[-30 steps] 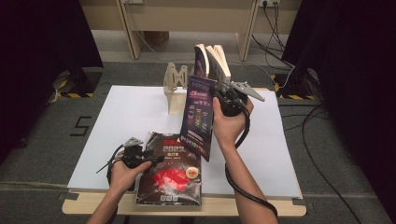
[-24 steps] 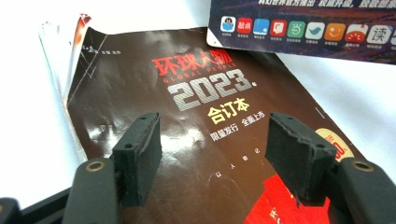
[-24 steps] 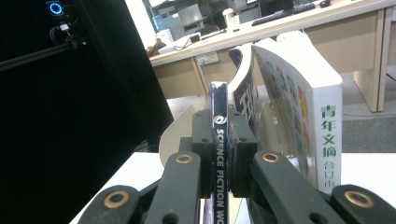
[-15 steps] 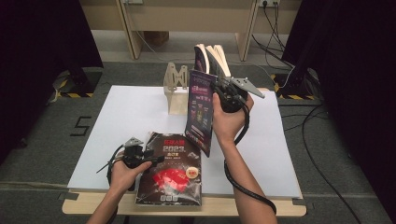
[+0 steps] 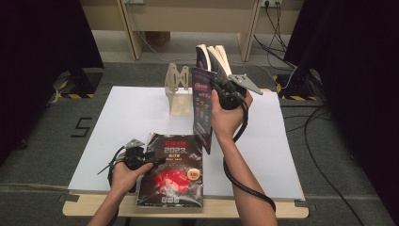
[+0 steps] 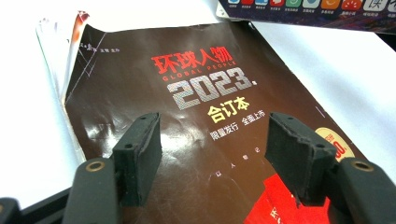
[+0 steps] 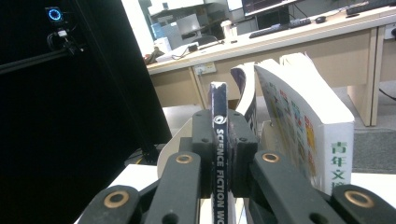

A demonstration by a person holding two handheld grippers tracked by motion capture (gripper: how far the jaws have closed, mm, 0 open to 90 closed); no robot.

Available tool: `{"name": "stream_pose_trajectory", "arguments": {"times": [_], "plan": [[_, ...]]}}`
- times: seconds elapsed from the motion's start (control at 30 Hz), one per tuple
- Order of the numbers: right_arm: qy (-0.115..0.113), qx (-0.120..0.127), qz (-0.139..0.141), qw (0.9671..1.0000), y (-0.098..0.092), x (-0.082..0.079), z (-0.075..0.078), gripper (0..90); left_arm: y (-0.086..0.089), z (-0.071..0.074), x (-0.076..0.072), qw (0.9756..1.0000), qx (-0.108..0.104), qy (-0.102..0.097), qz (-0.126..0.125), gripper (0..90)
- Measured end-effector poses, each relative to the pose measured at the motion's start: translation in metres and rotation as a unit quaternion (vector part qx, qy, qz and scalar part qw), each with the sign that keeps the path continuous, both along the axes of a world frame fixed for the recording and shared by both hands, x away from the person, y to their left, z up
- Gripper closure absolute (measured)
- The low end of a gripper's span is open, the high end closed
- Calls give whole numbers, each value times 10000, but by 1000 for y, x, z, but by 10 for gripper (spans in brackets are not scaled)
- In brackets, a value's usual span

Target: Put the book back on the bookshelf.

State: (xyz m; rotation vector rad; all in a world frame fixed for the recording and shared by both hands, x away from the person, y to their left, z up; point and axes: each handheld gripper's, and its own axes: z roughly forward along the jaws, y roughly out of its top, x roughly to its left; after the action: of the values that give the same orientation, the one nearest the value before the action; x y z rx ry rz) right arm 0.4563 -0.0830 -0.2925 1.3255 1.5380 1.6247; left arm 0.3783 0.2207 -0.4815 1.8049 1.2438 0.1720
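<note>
High view: my right gripper [image 5: 221, 89] clamps the upright purple magazine [image 5: 202, 110], frame centre | my left gripper [image 5: 157, 161], jaws apart, over the dark glossy magazine [image 5: 174, 176], lower centre.

Office-like lab, desks with monitors [image 7: 271, 4] and keyboards [image 7: 275, 29], black curtains [image 5: 42, 42]

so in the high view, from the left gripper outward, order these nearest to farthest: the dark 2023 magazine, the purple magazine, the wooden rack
From the left gripper:
1. dark 2023 magazine, flat at the table's near edge, right under it.
2. purple magazine, held upright mid-table in the right gripper.
3. wooden rack, standing at the far edge.
</note>
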Motion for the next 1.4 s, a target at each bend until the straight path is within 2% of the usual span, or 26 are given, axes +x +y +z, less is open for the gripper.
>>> {"name": "stream_pose_trajectory", "arguments": {"times": [0.87, 1.4], "plan": [[-189, -77, -63, 9998, 14, 19, 9, 847, 3, -1, 1, 10000, 23, 13, 11, 358], [-160, -148, -103, 9997, 24, 35, 10, 847, 3, -2, 1, 10000, -5, 27, 27, 357]]}}
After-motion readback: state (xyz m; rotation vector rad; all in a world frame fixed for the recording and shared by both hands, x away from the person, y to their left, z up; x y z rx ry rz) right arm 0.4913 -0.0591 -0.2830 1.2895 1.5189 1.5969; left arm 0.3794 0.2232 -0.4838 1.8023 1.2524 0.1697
